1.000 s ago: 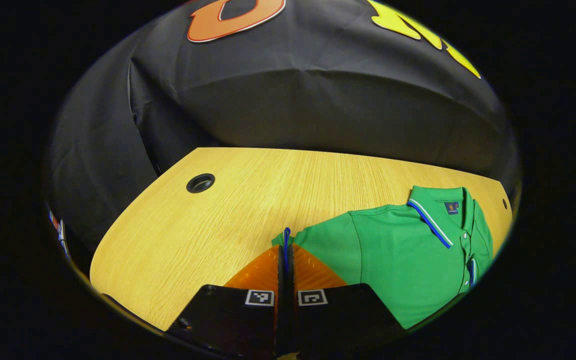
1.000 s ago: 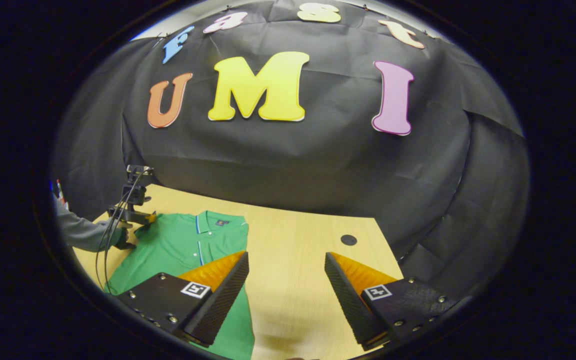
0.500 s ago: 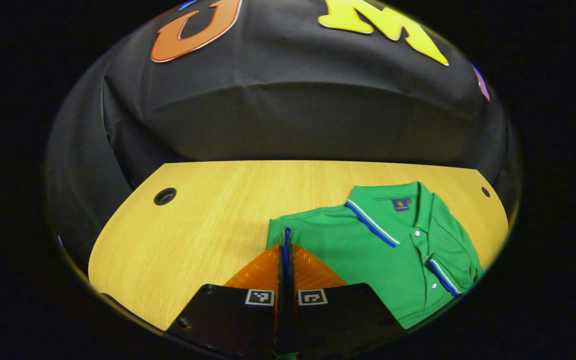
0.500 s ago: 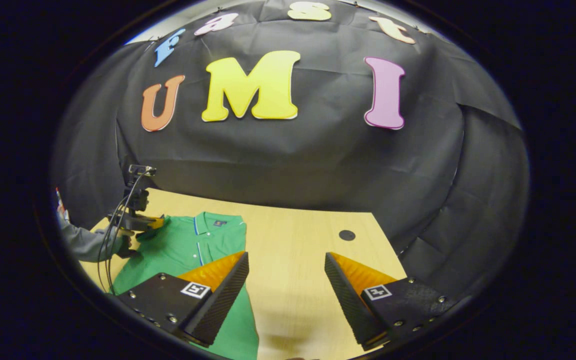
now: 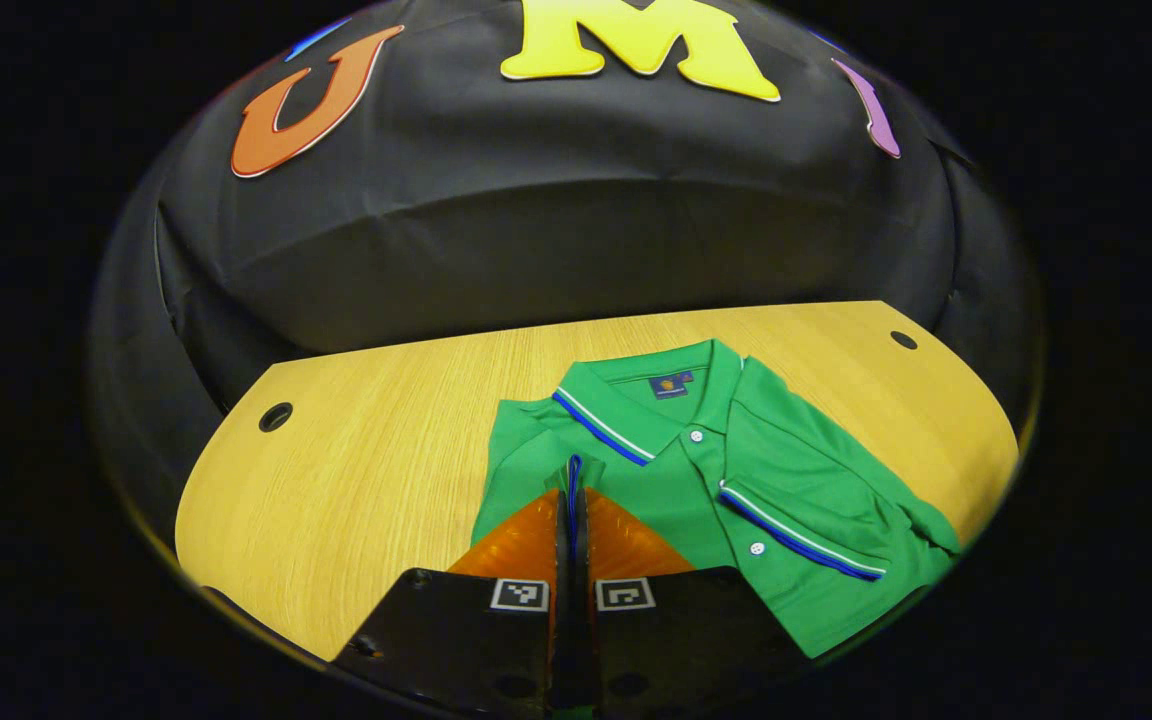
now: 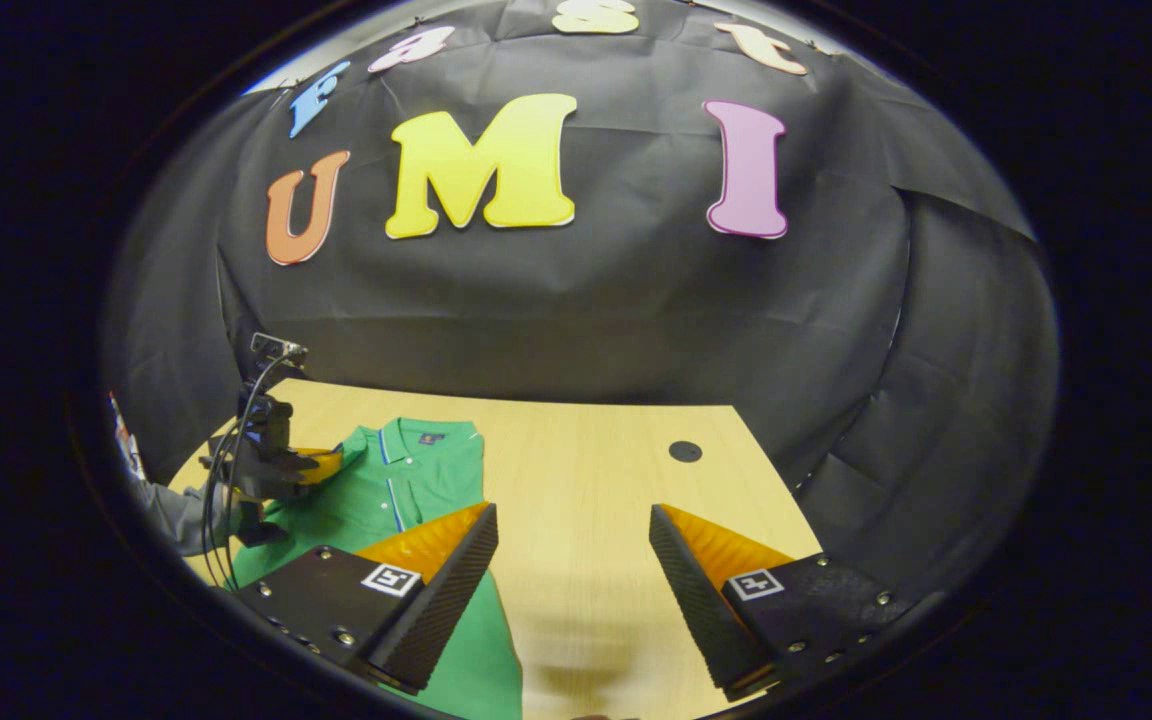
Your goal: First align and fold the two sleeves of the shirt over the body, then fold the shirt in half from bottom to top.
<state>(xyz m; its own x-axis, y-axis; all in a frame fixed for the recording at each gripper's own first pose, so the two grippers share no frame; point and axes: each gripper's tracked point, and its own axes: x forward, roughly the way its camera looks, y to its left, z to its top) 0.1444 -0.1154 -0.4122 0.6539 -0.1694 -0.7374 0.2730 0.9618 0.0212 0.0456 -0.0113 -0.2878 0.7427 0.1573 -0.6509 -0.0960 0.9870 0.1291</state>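
Where the left gripper view looks down along its own fingers, the left gripper (image 5: 573,500) at bottom centre is pressed fully closed on a blue-edged cuff of the sleeve (image 5: 573,472), held up over the shirt (image 5: 726,500). The green knit shirt lies at centre right on the wooden table (image 5: 376,470), collar toward the top of the frame; a small dark label sits inside the collar, too small to read. Blue and white stripes trim the collar, and another striped cuff lies folded across the front. Bare wood spreads to the left, with round cable holes at left and upper right.

In the right gripper view, the right gripper (image 6: 573,560) at the bottom stands wide open, holding nothing, above bare table (image 6: 586,520). The shirt (image 6: 386,490) lies lower left, with the left gripper (image 6: 321,462) over it.
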